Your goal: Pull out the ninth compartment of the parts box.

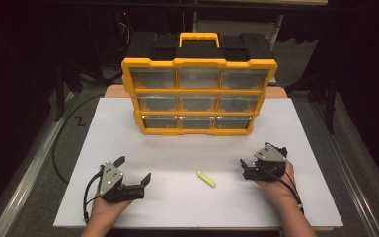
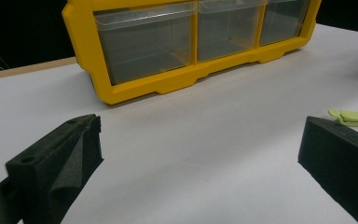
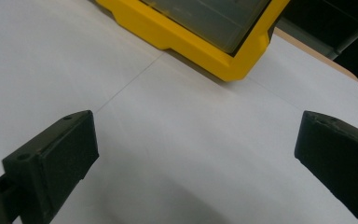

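Observation:
A yellow organiser (image 1: 199,94) with nine clear drawers stands upright at the back middle of the white sheet (image 1: 301,148); all its drawers look pushed in. A small yellow-green strip (image 1: 206,178) lies flat on the sheet between the two hands. My left gripper (image 1: 134,168) rests near the front left, jaws wide apart with nothing between them. Its own view shows the strip (image 2: 356,116) just past the right jaw and the organiser's bottom row (image 2: 191,42) ahead. My right gripper (image 1: 258,155) sits at the front right, open and empty, and its view faces the organiser's lower corner (image 3: 223,51).
The organiser has a black back and a yellow carry handle (image 1: 199,38) on top. A wooden table edge (image 1: 113,91) shows behind the sheet. Dark floor and metal rails (image 1: 29,163) flank the table. A cable (image 1: 86,197) trails from the left gripper.

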`<state>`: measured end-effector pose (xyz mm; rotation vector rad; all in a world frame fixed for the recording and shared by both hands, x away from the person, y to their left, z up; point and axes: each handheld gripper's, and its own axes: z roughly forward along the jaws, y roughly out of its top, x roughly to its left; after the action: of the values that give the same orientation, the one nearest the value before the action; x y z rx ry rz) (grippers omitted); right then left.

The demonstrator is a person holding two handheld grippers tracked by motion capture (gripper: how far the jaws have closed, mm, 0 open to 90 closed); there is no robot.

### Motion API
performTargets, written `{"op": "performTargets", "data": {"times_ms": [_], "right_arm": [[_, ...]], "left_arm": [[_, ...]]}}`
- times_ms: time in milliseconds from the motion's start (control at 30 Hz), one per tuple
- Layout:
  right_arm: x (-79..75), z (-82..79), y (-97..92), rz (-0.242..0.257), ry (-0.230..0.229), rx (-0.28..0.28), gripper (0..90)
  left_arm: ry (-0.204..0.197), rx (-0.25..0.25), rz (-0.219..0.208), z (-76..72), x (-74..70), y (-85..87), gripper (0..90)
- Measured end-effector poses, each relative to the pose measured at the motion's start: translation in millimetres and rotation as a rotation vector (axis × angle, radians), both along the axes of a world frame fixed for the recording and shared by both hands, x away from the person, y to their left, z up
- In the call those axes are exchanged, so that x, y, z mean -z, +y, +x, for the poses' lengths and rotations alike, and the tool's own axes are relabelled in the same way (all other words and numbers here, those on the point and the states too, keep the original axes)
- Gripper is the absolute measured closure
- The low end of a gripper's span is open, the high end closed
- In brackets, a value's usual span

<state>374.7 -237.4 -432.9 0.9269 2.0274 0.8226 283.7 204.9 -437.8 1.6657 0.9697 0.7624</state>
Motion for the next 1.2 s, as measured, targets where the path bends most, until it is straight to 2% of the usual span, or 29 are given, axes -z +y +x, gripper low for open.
{"op": "performTargets", "data": {"times_ms": [33,100,133,167,200,233,467,533,567,600,633,667,733,900,967,1133,1200], "right_arm": [[1.0,-0.5,2.1,-0.033,-0.004,-0.011,0.7],[1.8,-0.9,3.5,-0.047,-0.008,-0.011,0.7],[3.1,-1.8,6.0,-0.079,-0.011,-0.016,0.7],[3.1,-1.8,6.0,-0.079,-0.011,-0.016,0.7],[4.0,-2.6,8.5,-0.111,-0.027,-0.022,0.7],[4.0,-2.6,8.5,-0.111,-0.027,-0.022,0.7],[5.1,-6.9,17.8,-0.220,-0.068,-0.051,0.7],[5.4,-7.6,19.3,-0.225,-0.070,-0.055,0.7],[4.6,-8.0,20.1,-0.254,-0.080,-0.066,0.7],[5.2,-9.3,22.1,-0.257,-0.076,-0.061,0.7],[4.1,-10.1,23.4,-0.311,-0.093,-0.084,0.7],[5.2,-11.4,25.9,-0.295,-0.093,-0.079,0.7],[4.3,-12.3,26.6,-0.335,-0.099,-0.095,0.7],[5.4,-15.1,31.5,-0.382,-0.114,-0.111,0.7],[5.1,-15.5,32.4,-0.426,-0.132,-0.120,0.7],[4.6,-17.9,36.2,-0.479,-0.140,-0.132,0.7],[3.4,-17.5,36.7,-0.522,-0.162,-0.156,0.7]], "left_arm": [[-0.001,-0.001,0.000,0.0,0.0,0.0,0.3],[-0.001,-0.002,-0.001,0.1,0.1,0.1,0.3],[-0.001,-0.003,-0.001,0.2,0.1,0.1,0.3],[-0.001,-0.003,-0.001,0.2,0.1,0.1,0.3],[-0.002,-0.003,-0.001,0.1,0.2,0.1,0.3],[-0.002,-0.003,-0.001,0.1,0.2,0.1,0.3],[0.000,-0.001,-0.002,0.3,0.6,0.1,0.3],[0.000,-0.001,-0.002,0.3,0.6,0.1,0.3],[0.000,-0.001,-0.003,0.2,0.6,0.1,0.3],[0.000,-0.001,-0.003,0.2,0.7,0.1,0.3],[-0.001,-0.001,-0.002,0.2,0.7,0.1,0.3],[-0.001,-0.001,-0.002,0.2,0.7,0.2,0.3],[-0.001,-0.001,-0.003,0.2,0.7,0.1,0.3],[-0.002,0.000,-0.002,0.2,0.7,-0.1,0.3],[-0.002,0.000,-0.002,0.2,0.7,-0.1,0.3],[-0.003,0.001,-0.002,0.0,0.6,0.1,0.4],[-0.003,0.001,-0.002,0.0,0.6,0.1,0.4]]}}
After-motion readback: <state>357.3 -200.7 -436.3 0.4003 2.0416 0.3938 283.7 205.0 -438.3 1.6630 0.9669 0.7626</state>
